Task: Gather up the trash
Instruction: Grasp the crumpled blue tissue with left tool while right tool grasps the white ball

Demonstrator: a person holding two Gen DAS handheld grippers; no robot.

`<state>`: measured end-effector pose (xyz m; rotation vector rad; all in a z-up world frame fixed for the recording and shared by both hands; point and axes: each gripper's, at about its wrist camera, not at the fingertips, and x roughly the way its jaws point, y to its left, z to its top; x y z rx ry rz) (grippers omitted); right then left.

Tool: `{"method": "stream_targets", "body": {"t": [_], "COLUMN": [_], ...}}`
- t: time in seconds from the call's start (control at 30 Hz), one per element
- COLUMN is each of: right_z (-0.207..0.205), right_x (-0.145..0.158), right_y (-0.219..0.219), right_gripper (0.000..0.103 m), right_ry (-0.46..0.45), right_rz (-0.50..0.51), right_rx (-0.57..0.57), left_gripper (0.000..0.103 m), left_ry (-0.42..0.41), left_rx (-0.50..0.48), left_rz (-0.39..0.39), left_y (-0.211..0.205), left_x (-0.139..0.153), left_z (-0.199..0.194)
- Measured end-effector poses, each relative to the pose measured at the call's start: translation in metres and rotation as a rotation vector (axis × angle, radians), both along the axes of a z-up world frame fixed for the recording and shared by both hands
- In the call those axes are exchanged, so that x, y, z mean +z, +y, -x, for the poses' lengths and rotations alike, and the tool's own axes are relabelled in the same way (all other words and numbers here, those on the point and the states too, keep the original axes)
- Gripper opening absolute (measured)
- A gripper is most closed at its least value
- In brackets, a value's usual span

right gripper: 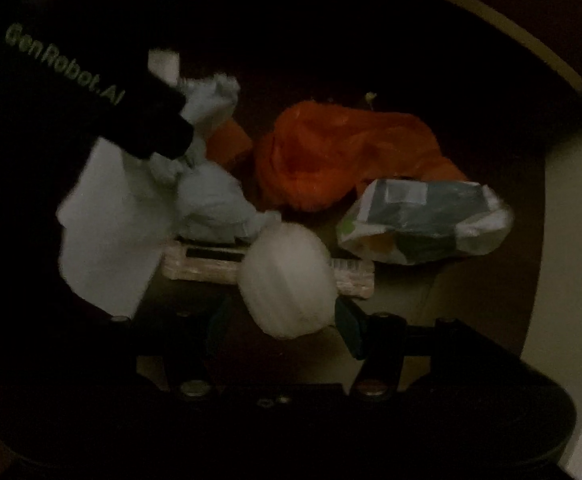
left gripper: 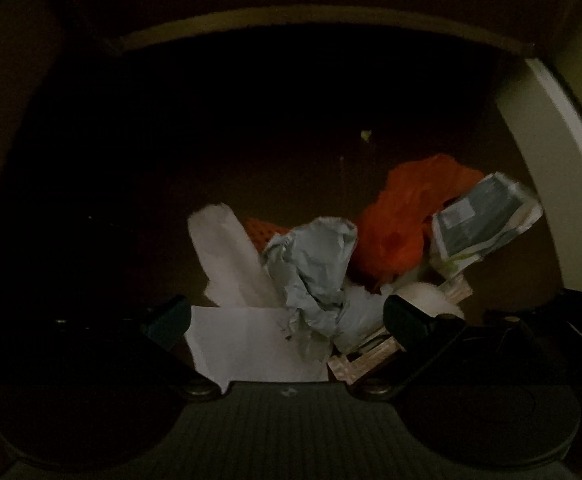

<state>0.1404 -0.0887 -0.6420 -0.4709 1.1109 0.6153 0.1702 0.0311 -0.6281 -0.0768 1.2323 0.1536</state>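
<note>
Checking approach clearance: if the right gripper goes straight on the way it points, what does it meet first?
Probably the white rounded piece, already between the open right gripper's fingers; the flat barcoded packet lies just behind it. Depth is unclear in the dim view.

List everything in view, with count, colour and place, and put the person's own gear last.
crumpled paper: one, pale blue-grey, middle of the pile
white sheet: one, white, lying at the pile's left
white strip: one, white, sticking up behind the sheet
orange bag: one, orange, back of the pile
printed wrapper: one, white with dark print, right side
white ball: one, white, between the right gripper's fingers
flat packet: one, pale with barcode, under the ball
left gripper: one, black, fingers either side of the paper
right gripper: one, black, around the ball
</note>
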Motion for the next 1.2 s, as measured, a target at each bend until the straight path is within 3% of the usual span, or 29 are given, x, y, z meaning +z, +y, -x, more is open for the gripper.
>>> {"method": "stream_targets", "body": {"t": [0.2, 0.5, 0.73, 0.8, 0.9, 0.97, 1.2], "right_z": [-0.009, -0.003, 0.003, 0.014, 0.014, 0.012, 0.007], "right_x": [-0.02, -0.015, -0.027, -0.032, -0.031, -0.029, -0.023], "right_y": [0.007, 0.006, 0.021, 0.029, 0.029, 0.028, 0.01], "right_gripper": [0.056, 0.058, 0.065, 0.067, 0.068, 0.067, 0.057], "right_ry": [-0.017, -0.029, -0.068, -0.113, -0.099, -0.081, -0.07], "right_rz": [0.014, -0.034, 0.034, 0.06, 0.037, 0.02, -0.011], "right_rx": [0.01, 0.067, 0.153, 0.201, 0.172, 0.15, 0.114], "left_gripper": [0.102, 0.102, 0.098, 0.093, 0.075, 0.056, 0.035], "left_ry": [0.02, 0.019, 0.036, 0.044, 0.066, 0.081, 0.053], "left_rx": [0.01, 0.015, 0.019, 0.009, 0.022, 0.038, 0.043], "left_rz": [0.012, 0.046, 0.067, 0.066, 0.077, 0.077, 0.099], "left_y": [-0.007, -0.011, -0.008, -0.009, -0.01, -0.008, -0.006], "left_x": [-0.027, -0.046, -0.052, -0.055, -0.062, -0.066, -0.058], "left_z": [-0.009, -0.03, -0.038, -0.041, -0.044, -0.045, -0.041]}}
